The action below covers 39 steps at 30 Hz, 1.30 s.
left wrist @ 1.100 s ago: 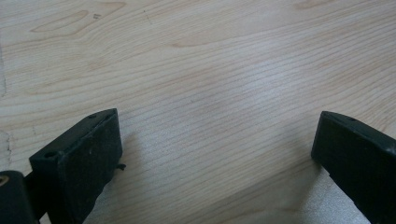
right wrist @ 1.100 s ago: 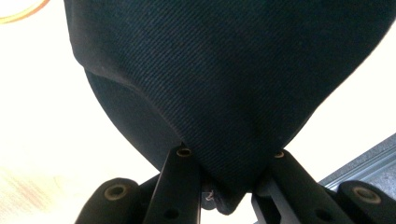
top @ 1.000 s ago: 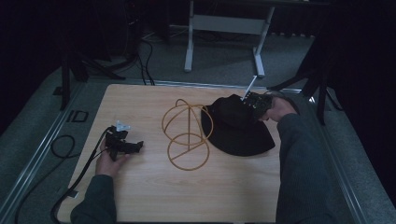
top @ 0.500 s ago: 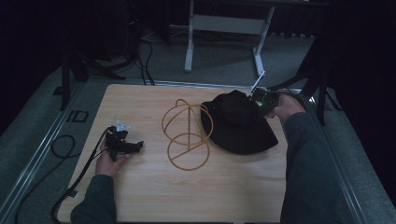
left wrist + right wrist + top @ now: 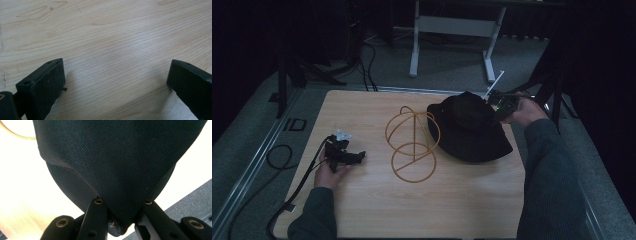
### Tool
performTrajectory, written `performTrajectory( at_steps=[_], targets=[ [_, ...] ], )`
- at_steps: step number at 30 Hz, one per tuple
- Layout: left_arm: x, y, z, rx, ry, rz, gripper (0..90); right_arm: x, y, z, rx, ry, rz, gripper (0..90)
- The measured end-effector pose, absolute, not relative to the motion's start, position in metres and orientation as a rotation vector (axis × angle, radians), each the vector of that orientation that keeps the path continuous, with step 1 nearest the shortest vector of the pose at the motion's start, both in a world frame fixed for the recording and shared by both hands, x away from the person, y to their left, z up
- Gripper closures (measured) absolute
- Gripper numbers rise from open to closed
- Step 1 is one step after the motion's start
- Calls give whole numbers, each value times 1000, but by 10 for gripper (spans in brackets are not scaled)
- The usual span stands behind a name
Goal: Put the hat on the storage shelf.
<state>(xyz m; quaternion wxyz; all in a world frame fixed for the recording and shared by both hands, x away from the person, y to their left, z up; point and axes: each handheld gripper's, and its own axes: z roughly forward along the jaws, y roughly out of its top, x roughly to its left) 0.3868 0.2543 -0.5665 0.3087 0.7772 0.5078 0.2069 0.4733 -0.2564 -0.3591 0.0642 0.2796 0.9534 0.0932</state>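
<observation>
Dim high view with dark surroundings; bright, glare-washed table (image 5: pixel 22 177) in right gripper view.

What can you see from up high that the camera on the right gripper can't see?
High view alone: the whole table, the left gripper resting open on it, the floor, and the full gold wire stand.

Right gripper view alone: its black jaws closed on a fold of the hat, and the weave of the cloth close up.

Both: the black hat, a bit of the gold wire, and the pale tabletop.

Black hat (image 5: pixel 112 165) pinched in the right claw (image 5: pixel 122 220), gold wire (image 5: pixel 15 133) top left, pale tabletop (image 5: pixel 22 195)
</observation>
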Motion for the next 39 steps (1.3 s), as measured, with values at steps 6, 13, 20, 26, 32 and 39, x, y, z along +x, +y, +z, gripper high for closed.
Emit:
performTrajectory(
  at_steps=[6, 13, 20, 26, 32, 39],
  targets=[
    [387, 254, -566, 2054, 1342, 547, 20, 471, -260, -353, 842, 2877, 295, 843],
    [387, 254, -566, 2055, 1342, 547, 20, 470, -263, -348, 834, 2874, 316, 843],
    [387, 254, -566, 2054, 1342, 546, 20, 465, -268, -340, 818, 2860, 359, 843],
    [387, 254, -566, 2056, 1342, 545, 20, 461, -272, -336, 801, 2849, 399, 843],
    [387, 254, -566, 2055, 1342, 546, 20, 456, -277, -332, 777, 2832, 456, 843],
    [387, 254, -566, 2054, 1342, 546, 20, 451, -286, -333, 768, 2804, 541, 844]
  ],
)
